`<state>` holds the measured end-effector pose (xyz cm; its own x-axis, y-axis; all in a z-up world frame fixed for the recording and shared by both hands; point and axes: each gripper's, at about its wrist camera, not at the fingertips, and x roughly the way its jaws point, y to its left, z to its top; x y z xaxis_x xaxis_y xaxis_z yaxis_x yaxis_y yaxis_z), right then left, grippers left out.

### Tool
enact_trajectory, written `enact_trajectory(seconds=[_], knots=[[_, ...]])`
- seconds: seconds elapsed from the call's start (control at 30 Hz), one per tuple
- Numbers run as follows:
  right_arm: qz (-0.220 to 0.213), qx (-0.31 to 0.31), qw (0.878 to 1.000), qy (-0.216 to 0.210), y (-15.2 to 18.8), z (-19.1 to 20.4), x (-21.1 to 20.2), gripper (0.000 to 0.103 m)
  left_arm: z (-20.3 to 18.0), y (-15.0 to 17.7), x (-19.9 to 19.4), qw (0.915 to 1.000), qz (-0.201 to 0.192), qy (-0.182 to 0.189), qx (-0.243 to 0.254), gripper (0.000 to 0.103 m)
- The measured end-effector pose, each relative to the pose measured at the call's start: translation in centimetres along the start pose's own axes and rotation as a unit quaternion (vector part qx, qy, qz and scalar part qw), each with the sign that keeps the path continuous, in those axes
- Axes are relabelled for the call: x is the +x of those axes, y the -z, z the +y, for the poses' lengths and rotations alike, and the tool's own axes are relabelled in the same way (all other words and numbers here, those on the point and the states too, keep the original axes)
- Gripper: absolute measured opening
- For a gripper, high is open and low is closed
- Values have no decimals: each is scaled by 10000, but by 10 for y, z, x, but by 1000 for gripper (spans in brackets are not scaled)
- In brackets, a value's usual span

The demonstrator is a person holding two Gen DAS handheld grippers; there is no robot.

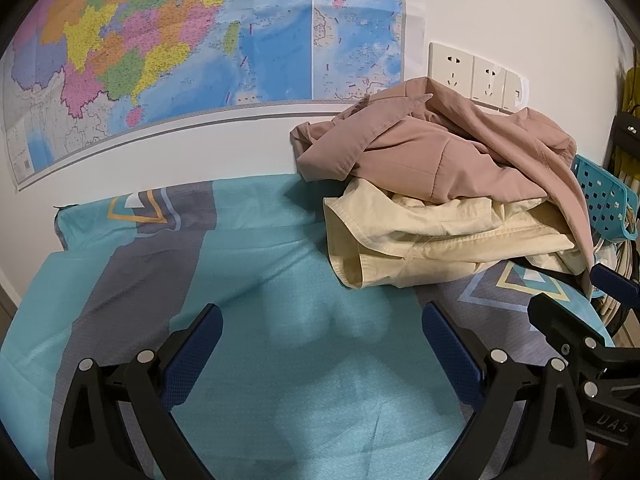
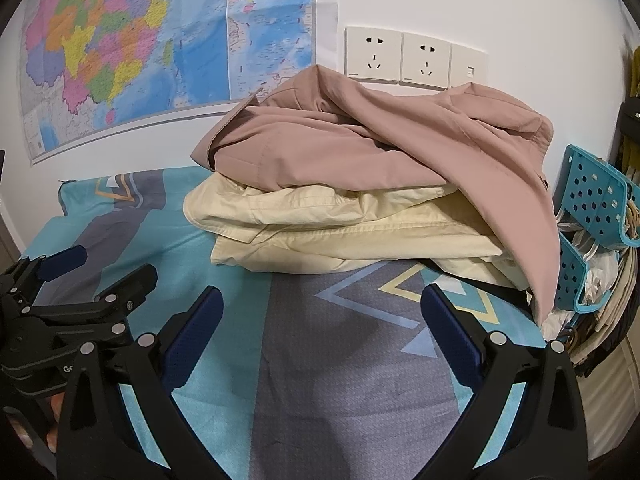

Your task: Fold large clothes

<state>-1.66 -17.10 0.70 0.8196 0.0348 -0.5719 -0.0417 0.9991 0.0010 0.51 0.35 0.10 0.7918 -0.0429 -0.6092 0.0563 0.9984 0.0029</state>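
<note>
left gripper [image 1: 322, 330], right gripper [image 2: 322, 322]: both spread wide, empty, over patterned sheet [image 2: 360, 380]. beyond: cream garment [image 2: 320, 232], loosely folded; pink garment [image 2: 360, 148] crumpled on top, against wall. blue basket [image 2: 596, 196] at right. judgement: folding barely begun, pink piece untouched.

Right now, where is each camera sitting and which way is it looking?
Left wrist: on the left gripper, facing bed and wall map; open fingers show, right gripper at the edge.
Right wrist: on the right gripper, facing the clothes; open fingers show, left gripper beside.
Shared: pink garment atop cream garment, wall sockets.
</note>
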Motion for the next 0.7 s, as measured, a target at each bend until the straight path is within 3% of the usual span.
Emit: enact_trajectory(seconds=[0.7], knots=[[8,10,10000,8,-2,-2,2,97,-1,-2,4,10000,49,74,-10,96]])
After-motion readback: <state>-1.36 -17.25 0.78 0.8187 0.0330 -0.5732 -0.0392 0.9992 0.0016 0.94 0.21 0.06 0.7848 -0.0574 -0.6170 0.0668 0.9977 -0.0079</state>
